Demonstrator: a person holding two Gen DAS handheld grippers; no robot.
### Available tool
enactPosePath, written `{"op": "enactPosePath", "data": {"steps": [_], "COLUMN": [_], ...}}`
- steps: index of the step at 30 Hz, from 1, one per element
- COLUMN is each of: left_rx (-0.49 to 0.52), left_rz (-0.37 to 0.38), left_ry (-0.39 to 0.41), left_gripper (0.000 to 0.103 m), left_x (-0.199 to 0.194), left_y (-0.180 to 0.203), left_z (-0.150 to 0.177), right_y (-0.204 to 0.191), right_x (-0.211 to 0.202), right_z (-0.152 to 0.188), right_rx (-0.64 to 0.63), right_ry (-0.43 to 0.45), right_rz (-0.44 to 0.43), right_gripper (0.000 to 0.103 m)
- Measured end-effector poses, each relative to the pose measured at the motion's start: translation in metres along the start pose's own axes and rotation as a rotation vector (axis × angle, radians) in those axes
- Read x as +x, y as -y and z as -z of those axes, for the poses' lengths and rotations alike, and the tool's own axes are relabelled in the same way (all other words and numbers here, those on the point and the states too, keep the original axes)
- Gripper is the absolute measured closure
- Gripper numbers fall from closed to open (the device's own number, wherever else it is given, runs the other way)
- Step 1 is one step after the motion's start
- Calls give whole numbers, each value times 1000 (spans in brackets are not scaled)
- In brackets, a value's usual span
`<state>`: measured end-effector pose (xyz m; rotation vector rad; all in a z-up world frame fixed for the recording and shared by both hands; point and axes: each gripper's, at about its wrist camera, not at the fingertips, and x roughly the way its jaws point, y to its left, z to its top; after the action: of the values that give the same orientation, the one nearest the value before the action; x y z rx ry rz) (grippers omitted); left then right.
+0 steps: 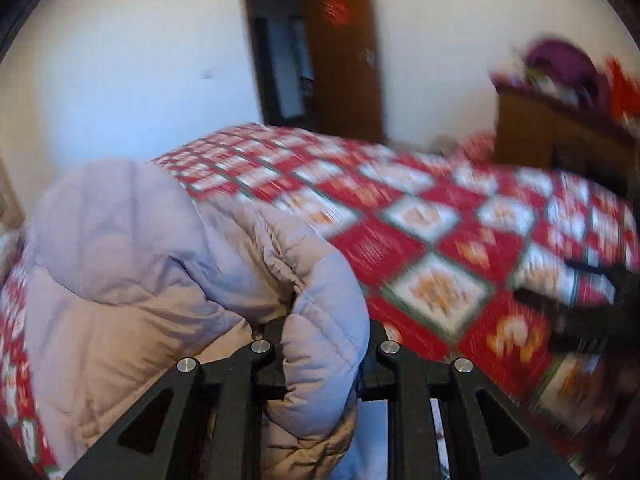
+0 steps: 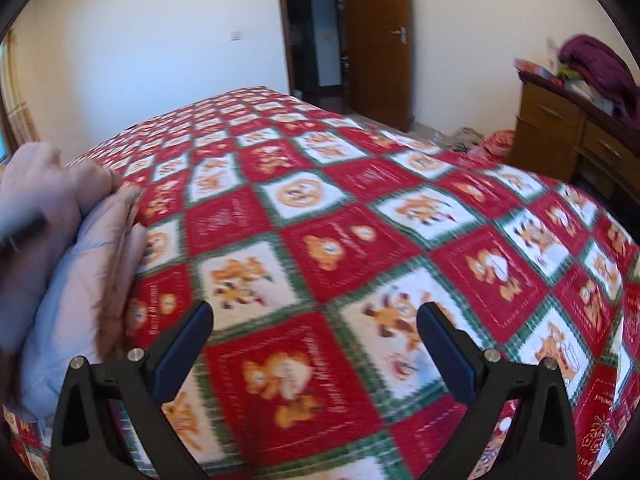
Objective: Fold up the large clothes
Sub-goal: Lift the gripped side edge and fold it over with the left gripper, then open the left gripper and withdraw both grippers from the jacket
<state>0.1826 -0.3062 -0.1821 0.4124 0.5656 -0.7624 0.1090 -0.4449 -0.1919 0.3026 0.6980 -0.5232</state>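
Observation:
A pale lilac-pink puffer jacket (image 1: 132, 264) lies bunched on the left of the bed. My left gripper (image 1: 326, 344) is shut on a thick fold of the jacket, which bulges out between its jaws. In the right wrist view the same jacket (image 2: 76, 264) is piled at the left edge. My right gripper (image 2: 316, 320) hovers open over the quilt with nothing between its fingers; it also shows as a dark blur (image 1: 588, 312) at the right of the left wrist view.
A red, white and green patchwork quilt (image 2: 360, 208) covers the bed. A wooden dresser (image 2: 568, 136) with purple cloth on top stands at the right. An open brown door (image 2: 376, 40) is at the back wall.

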Motion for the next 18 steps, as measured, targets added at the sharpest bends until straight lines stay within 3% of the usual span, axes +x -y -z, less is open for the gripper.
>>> {"op": "enactPosePath", "data": {"steps": [4,8,10,12,13,14,18], "left_rx": [89,185,211,209,207,201,122], "left_rz": [-20,-119,-150,-113,-107,-114,-153], "left_ry": [6,9,49,112,144,178,206], "left_gripper": [83,75,63,28,20,14,14], "left_x": [-2,-16,-35,-58,-69,-82,-110], "left_y": [23,37,45,49,48,46,12], "left_z": [9,-2,-9,-17,-20,-21,-22], "right_y": [14,11,13,16,18,20,20], "right_x": [6,8,13,14,14,15,14], "right_z": [3,2,2,2,2,2,-1], "right_rx": [57,50,64,78,88,96,93], "right_ry": [-22,-20,-33,-39,-41,-44,-45], "right_rz": [-13,-20,-26,-30,-30,-30,-10], "right_gripper": [0,0,0,0,0,0,0]}}
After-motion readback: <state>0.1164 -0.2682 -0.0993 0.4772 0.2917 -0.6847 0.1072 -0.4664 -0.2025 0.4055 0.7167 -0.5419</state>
